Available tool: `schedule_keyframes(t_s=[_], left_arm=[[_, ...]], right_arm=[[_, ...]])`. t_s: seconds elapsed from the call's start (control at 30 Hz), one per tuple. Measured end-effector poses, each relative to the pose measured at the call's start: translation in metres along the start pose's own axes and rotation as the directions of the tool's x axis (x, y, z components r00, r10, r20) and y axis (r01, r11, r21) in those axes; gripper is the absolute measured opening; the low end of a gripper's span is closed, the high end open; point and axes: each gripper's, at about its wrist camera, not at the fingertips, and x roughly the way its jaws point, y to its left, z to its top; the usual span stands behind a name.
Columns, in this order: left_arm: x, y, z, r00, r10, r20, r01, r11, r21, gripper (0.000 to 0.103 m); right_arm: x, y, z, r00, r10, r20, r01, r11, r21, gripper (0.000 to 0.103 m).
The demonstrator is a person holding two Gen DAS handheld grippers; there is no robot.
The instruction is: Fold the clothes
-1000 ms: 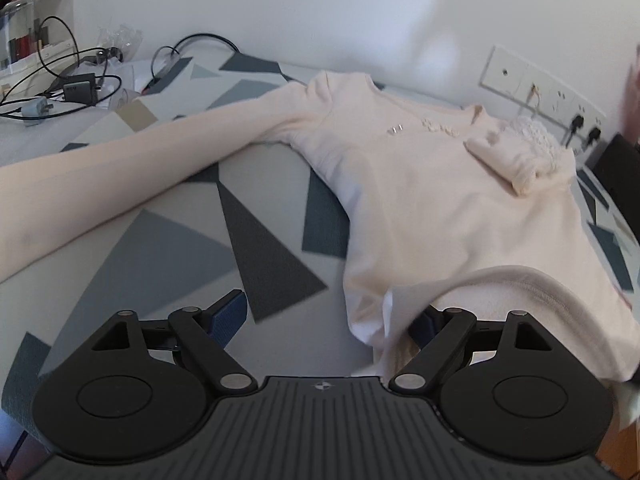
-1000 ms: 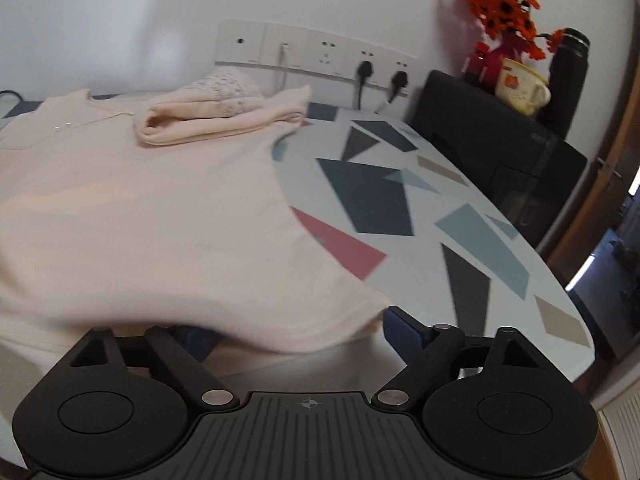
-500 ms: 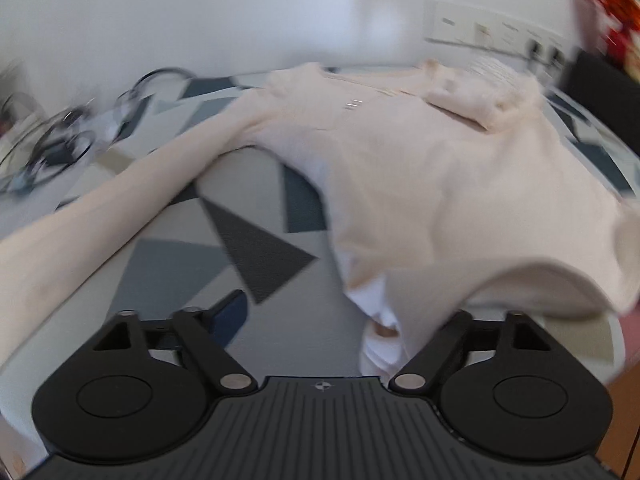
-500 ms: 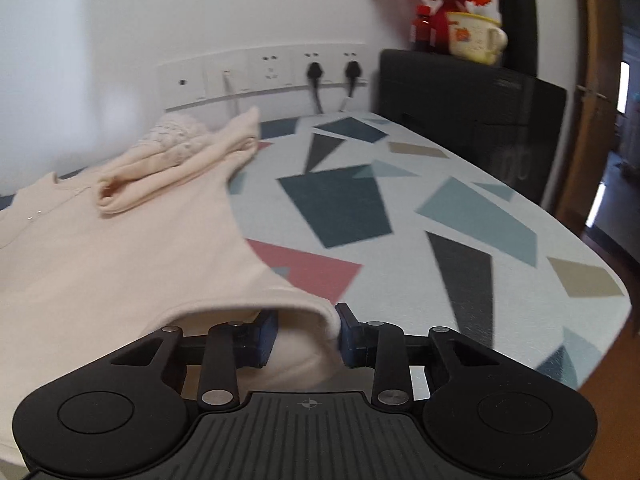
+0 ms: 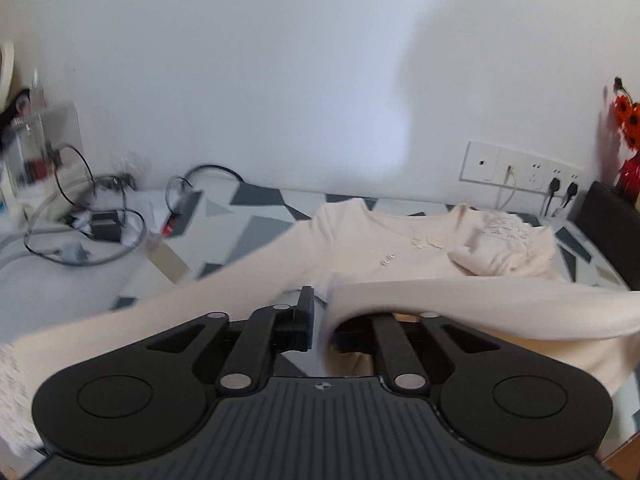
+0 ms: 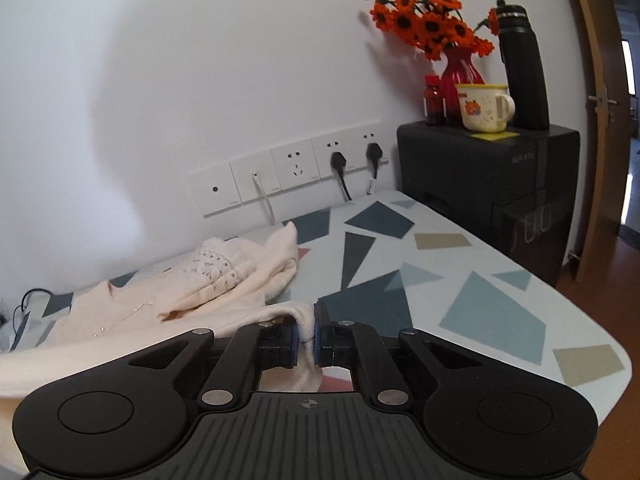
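Cream knit fills both views: the sweater [image 5: 432, 248] lies on the patterned counter [image 6: 480, 280] with its neckline toward the wall and its hem at the near edge, so its long axis runs from the grippers straight away to the wall. The right gripper [image 6: 305, 338] has its fingers pinched tight on the hem's right corner, the cloth bunched between the pads. The left gripper [image 5: 326, 322] is closing its fingers on the hem's left corner; fabric sits between them and drapes over the right finger (whether the pads already press I cannot tell through the blur). Between the two grips the hem [image 5: 500, 304] stretches as a raised band across the left view, lifted off the counter. One sleeve [image 5: 160, 312] trails out to the left; the other, with a lace cuff [image 6: 218, 270], is folded over the chest. Judging by this, the coming move is to carry the hem forward toward the neckline, both hands equally near.
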Motion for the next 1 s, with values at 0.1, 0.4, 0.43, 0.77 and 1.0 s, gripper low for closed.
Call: schedule_keyframes(t_s=[0.1, 0.4, 0.43, 0.77, 1.0], left_arm=[[0.021, 0.0, -0.027, 0.995, 0.052, -0.089, -0.051, 0.999, 0.019, 0.054], [0.054, -0.008, -0.112, 0.961, 0.041, -0.273, -0.039, 0.999, 0.015, 0.063], [0.053, -0.009, -0.112, 0.962, 0.032, -0.271, -0.028, 0.999, 0.02, 0.053], [0.009, 0.002, -0.067, 0.988, 0.002, -0.155, 0.01, 0.997, 0.078, 0.008], [0.015, -0.001, -0.095, 0.977, 0.027, -0.211, 0.015, 0.981, 0.195, 0.01]], right_arm=[[0.005, -0.004, -0.014, 0.998, -0.031, -0.061, 0.032, 0.999, 0.006, 0.006], [0.029, -0.018, -0.061, 0.969, -0.093, -0.227, 0.096, 0.995, 0.002, 0.03], [0.03, -0.018, -0.063, 0.965, -0.102, -0.243, 0.104, 0.995, -0.006, 0.029], [0.007, -0.027, -0.03, 0.969, -0.04, -0.244, 0.054, 0.997, 0.05, 0.005], [0.005, -0.044, -0.062, 0.94, -0.051, -0.338, 0.088, 0.992, 0.095, 0.005]])
